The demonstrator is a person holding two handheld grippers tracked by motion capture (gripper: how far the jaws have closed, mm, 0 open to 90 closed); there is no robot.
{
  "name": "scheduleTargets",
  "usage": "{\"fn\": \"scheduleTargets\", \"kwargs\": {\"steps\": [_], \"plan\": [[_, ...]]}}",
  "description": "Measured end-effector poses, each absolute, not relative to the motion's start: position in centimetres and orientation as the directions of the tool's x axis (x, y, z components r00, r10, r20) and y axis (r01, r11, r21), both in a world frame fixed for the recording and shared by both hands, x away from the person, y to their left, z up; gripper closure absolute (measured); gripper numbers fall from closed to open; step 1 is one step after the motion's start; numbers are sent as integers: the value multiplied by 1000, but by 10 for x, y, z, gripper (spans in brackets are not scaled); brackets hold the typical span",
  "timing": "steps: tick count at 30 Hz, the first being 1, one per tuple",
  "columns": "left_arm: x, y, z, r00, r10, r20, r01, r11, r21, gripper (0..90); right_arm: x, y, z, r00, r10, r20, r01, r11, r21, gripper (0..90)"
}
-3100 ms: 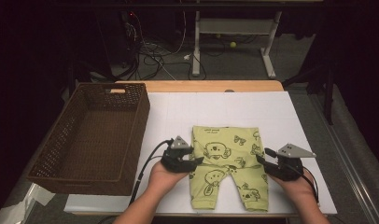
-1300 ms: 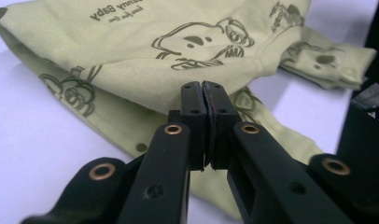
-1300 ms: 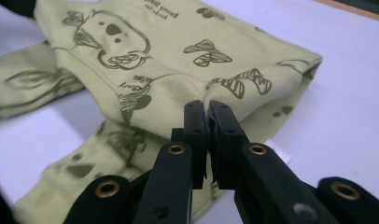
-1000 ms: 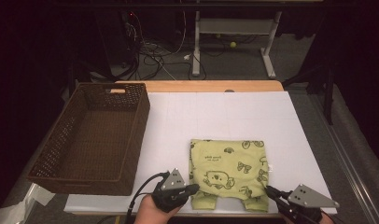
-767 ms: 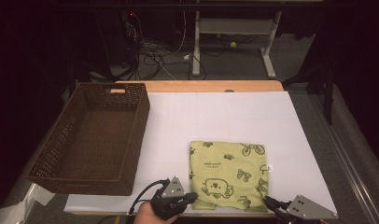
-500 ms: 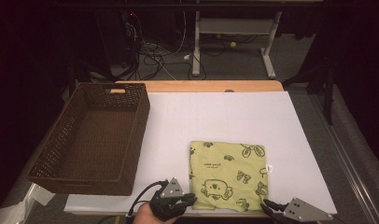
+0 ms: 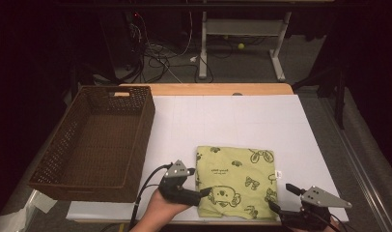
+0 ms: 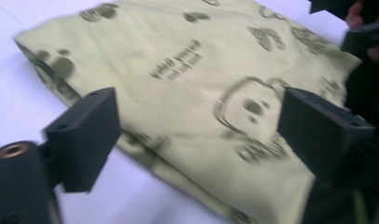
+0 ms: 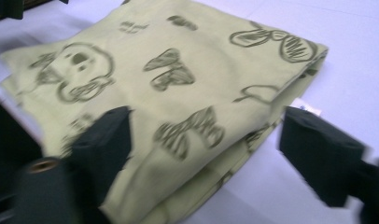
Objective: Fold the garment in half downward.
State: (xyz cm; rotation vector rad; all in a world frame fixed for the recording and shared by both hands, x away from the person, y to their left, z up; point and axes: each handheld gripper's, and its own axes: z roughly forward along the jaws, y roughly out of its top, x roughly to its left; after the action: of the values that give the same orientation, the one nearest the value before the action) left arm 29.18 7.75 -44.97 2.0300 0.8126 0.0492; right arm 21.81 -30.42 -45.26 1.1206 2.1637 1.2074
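Here, at the far left of the bench (image 7: 232,116), a brown wicker basket (image 7: 95,140) stands with nothing visible inside it. Just right of the basket's near corner, the left tongs (image 7: 208,192) reach in from the person's left hand (image 7: 160,212); their jaws have just been opening and now stand wide apart. In the left gripper view the two black jaws straddle the near edge of the folded garment (image 8: 192,93) without pressing on it, so nothing is gripped. The garment, pale green with dark cartoon prints, lies flat on the white sheet at the near middle of the bench, folded into a rough square, well apart from the basket. A small white tag (image 7: 278,173) pokes out at its right edge. Further right, at the near right corner of the cloth, the right tongs (image 7: 280,199) have likewise just been opening; the right gripper view shows their jaws spread to either side of the folded corner, off the fabric, holding nothing.
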Motion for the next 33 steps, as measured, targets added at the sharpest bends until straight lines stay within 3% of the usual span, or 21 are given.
{"fn": "scheduleTargets", "kwargs": {"steps": [3,10,13,17,19,24,27,30,32,33], "plan": [[308,76,-455,744,608,-279,573,-363,735,0,231,-305,-454,-558,829,42,460,267,847,3],[344,76,-448,688,661,-299,610,-304,732,0,276,-305,-449,-503,864,38,493,250,834,5],[361,74,-445,657,692,-298,622,-276,733,77,297,-303,-446,-486,874,16,492,258,832,54],[383,71,-445,615,723,-315,650,-238,722,264,322,-305,-444,-456,890,31,536,247,807,204],[394,68,-450,592,744,-310,674,-246,697,316,337,-306,-444,-434,898,67,576,220,787,352],[398,64,-466,607,736,-299,703,-322,634,430,359,-301,-455,-425,904,40,630,264,730,472],[390,63,-470,631,731,-260,670,-345,657,543,360,-298,-463,-436,899,40,651,285,703,538],[385,64,-474,633,726,-267,665,-334,668,728,353,-296,-465,-458,889,20,628,307,716,695],[383,63,-475,640,723,-259,654,-336,678,794,350,-293,-465,-476,879,23,617,315,721,826],[383,63,-474,644,725,-245,645,-343,683,805,349,-291,-465,-480,877,4,606,329,725,844]]}}
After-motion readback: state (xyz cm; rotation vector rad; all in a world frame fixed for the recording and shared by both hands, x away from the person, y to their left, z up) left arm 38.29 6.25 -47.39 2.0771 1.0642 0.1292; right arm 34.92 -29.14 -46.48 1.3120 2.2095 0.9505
